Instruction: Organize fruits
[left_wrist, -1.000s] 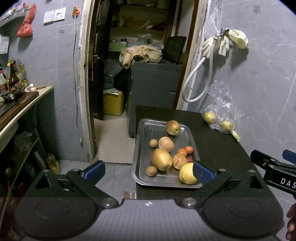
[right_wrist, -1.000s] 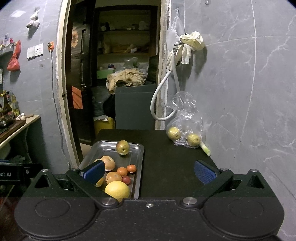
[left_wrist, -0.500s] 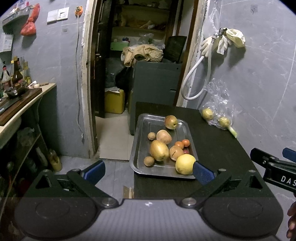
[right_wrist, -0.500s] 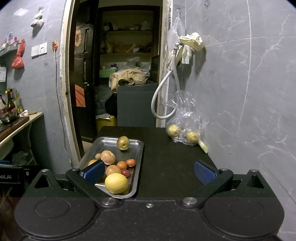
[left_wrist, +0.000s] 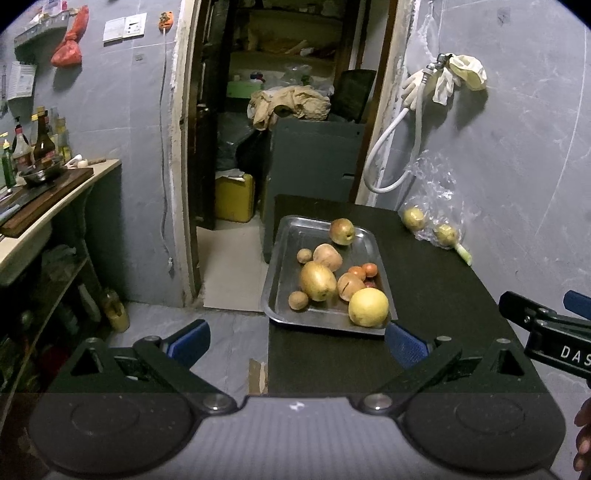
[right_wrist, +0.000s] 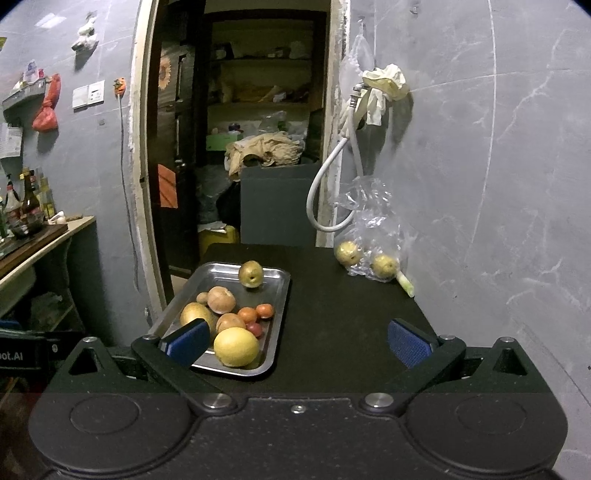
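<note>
Left wrist view: tray holds ten fruits | bag holds two | black table | grey walls | left gripper and right gripper both spread apart, empty

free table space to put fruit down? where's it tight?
Bare black table runs between the metal tray and the wall, up to the plastic bag of fruit at the far right corner. The strip nearest the right gripper is also bare. The tray's near half is crowded around the large yellow fruit; its far left corner is open.
</note>
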